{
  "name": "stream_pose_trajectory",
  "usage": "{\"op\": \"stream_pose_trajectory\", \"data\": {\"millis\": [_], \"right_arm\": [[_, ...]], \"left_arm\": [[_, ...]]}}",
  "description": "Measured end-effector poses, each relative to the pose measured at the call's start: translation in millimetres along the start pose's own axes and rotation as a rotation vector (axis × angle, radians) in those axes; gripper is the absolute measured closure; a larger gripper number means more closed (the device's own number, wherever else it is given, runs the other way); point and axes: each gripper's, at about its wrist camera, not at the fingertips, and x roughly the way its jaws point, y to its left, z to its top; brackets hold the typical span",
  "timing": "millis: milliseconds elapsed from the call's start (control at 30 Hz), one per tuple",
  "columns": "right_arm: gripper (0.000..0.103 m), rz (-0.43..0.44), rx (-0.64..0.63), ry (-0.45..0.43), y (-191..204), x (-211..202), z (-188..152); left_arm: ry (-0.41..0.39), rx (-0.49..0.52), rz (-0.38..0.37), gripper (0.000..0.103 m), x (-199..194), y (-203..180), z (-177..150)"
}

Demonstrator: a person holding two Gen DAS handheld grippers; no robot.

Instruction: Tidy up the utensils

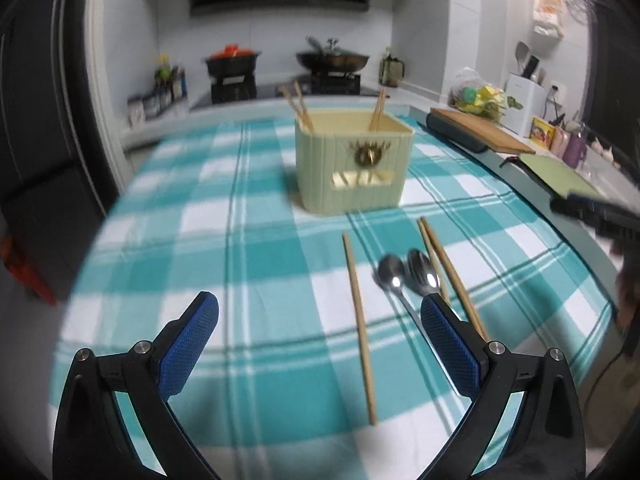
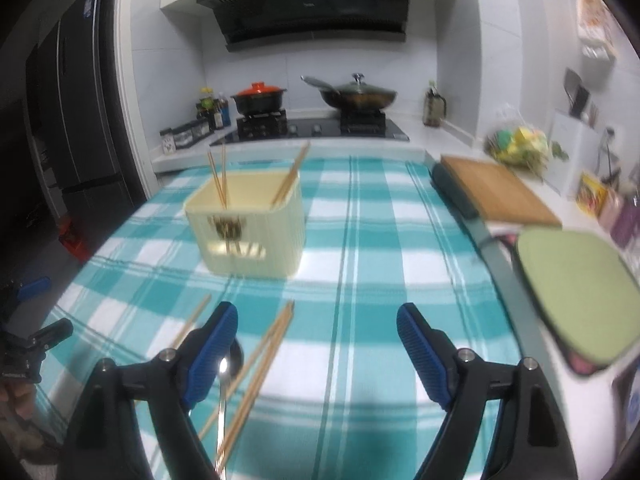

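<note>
We find the left gripper (image 1: 320, 320) with fingers spread wide, grasping nothing, above the checked cloth on the table (image 1: 168, 216). The right gripper (image 2: 317, 330) likewise stands released and empty. A cream utensil box (image 1: 354, 162) sits mid-table, toward the far edge, chopsticks upright inside. Loose chopsticks (image 1: 360, 324) and two spoons (image 1: 404, 274) lie flat near the near edge.
</note>
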Motion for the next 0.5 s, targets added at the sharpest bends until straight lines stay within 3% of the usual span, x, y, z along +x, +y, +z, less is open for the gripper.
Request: {"op": "stream_pose_trajectory", "data": {"millis": [233,500], "right_arm": [[0.015,-0.008,0.048,0.068,8.0,6.2,-95.6],[0.015,-0.032,0.050,0.079,15.6,13.4,-116.5]], "left_arm": [[0.090,-0.101,-0.013,0.002,13.9,3.9,-33.8],[0.117,-0.109,-0.010,0.002,16.2,-0.3,-47.4]]}}
